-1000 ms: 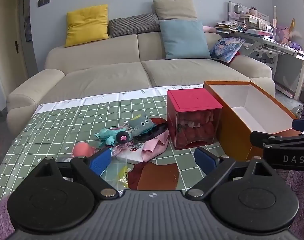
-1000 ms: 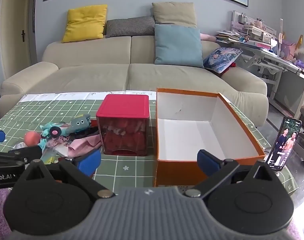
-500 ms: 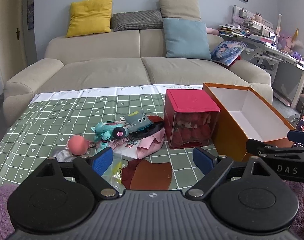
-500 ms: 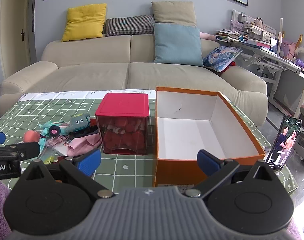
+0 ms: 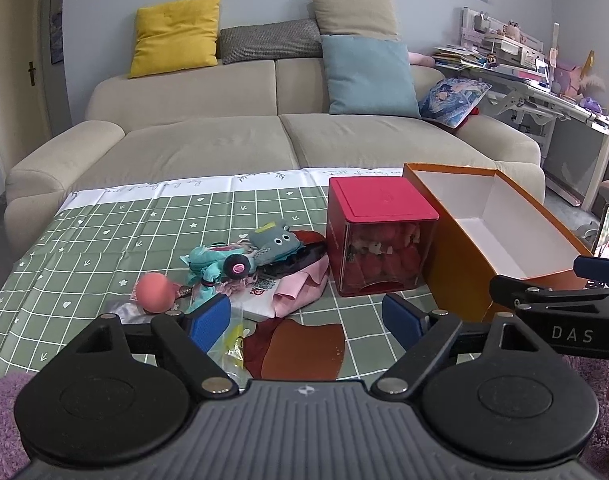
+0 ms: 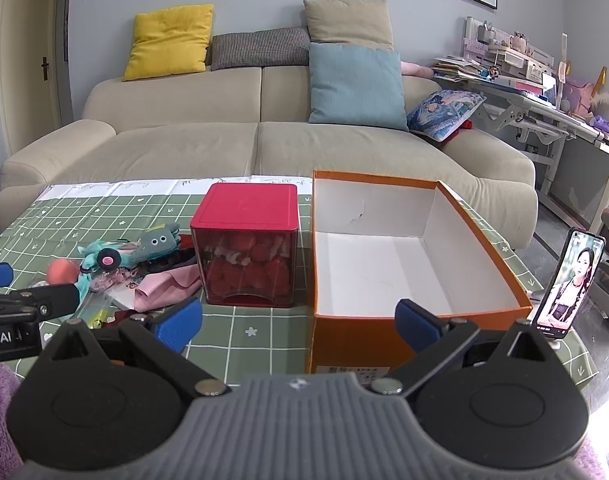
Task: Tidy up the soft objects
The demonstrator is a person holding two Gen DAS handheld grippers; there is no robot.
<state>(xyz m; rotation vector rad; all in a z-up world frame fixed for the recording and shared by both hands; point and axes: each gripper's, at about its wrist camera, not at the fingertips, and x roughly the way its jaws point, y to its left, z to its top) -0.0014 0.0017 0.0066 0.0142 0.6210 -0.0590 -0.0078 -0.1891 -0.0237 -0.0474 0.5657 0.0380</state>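
A heap of soft things lies on the green checked tablecloth: a teal plush toy, a grey plush, a pink ball, a pink cloth and a brown leather piece. My left gripper hovers open just in front of the heap, holding nothing. The open orange box stands empty on the right. My right gripper is open and empty before the box's near left corner. The heap shows at the left in the right wrist view.
A red-lidded clear cube full of red items stands between the heap and the orange box. A phone is propped at the table's right edge. A beige sofa with cushions runs behind the table. Purple sleeves show at the bottom corners.
The left gripper has risen slightly and turned a little, so the heap and red cube sit lower and nearer the view's centre. The right gripper has barely moved. Both stay open.
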